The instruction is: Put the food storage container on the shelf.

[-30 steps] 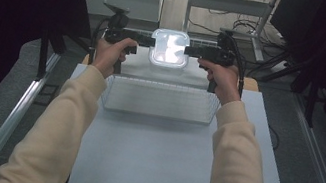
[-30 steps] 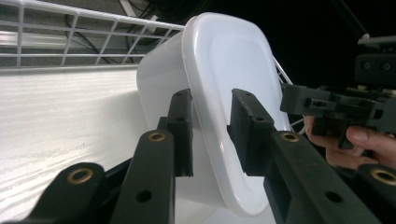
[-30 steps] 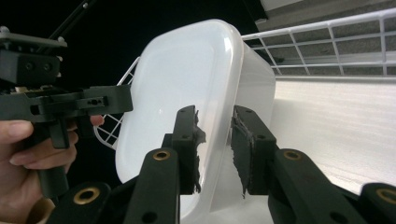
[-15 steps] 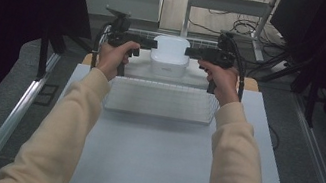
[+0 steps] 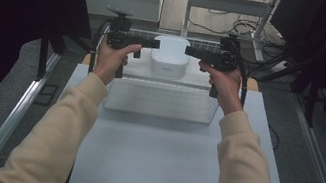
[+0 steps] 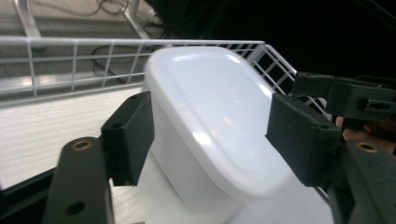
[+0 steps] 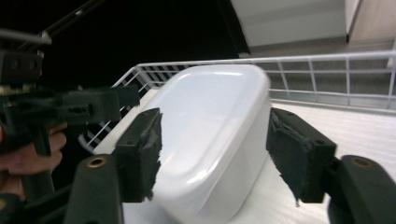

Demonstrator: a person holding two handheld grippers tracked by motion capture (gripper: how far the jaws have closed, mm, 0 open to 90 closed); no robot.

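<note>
Left gripper point(image 6: 210, 137) open wide, its two black pads on either side of a white plastic container point(image 6: 219, 121), one pad right by the container's side wall, the other near the lid edge; hard to tell if either pad really touches. Right gripper point(image 7: 215, 151) open wide too, pads on either side of the same container point(image 7: 210, 140) from the other end, a small gap showing at each pad. Nothing squeezed tight by either one. From up high, left gripper point(image 5: 151, 44) and right gripper point(image 5: 193, 52) pointing at each other across the container point(image 5: 170, 57), with a hand point(image 5: 111, 59) behind one and a hand point(image 5: 225, 85) behind the other. Container lid-side up inside a white wire basket point(image 5: 159, 102), at the far end of it, basket sitting on a pale surface point(image 5: 154, 156). Up close from the left gripper, shiny smooth lid, basket bars point(image 6: 70, 60) behind, and the other gripper point(image 6: 345, 95) peeking in at the side. From the right gripper, basket rail point(image 7: 327, 74) behind and the other gripper point(image 7: 70, 109) with fingers point(image 7: 28, 154) under it.
</note>
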